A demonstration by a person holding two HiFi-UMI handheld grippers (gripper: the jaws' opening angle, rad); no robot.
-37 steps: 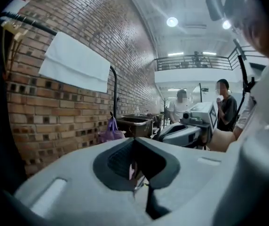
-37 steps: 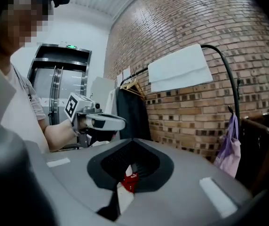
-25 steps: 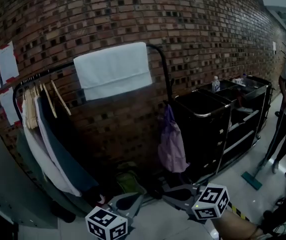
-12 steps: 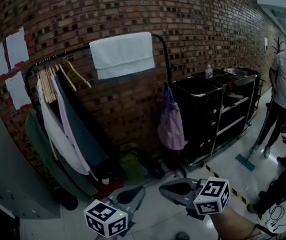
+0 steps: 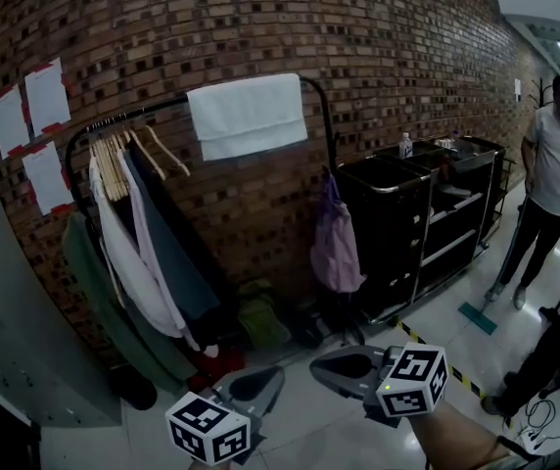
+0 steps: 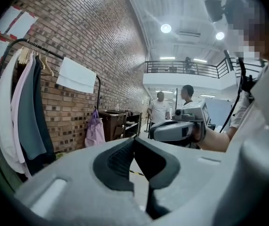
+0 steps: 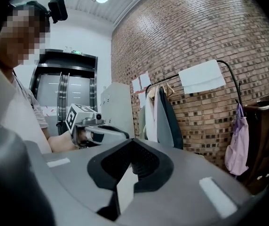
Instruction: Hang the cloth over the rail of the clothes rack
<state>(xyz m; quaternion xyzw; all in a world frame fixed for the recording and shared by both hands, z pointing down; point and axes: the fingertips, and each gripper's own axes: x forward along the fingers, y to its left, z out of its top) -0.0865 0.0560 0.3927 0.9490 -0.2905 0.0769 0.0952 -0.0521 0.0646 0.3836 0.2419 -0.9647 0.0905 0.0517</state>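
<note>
cloth (image 5: 247,116) folded across rack rail (image 5: 163,104), holds by its own drape, task looks done | my left gripper (image 5: 253,388) + right gripper (image 5: 345,368) clamped closed, empty, low, well apart from rack

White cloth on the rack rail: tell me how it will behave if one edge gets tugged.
Probably floppy: the white cloth drapes over the rail and hangs flat. It looks light for its size. Nothing visibly pins it, so a tug would likely slide it off.
</note>
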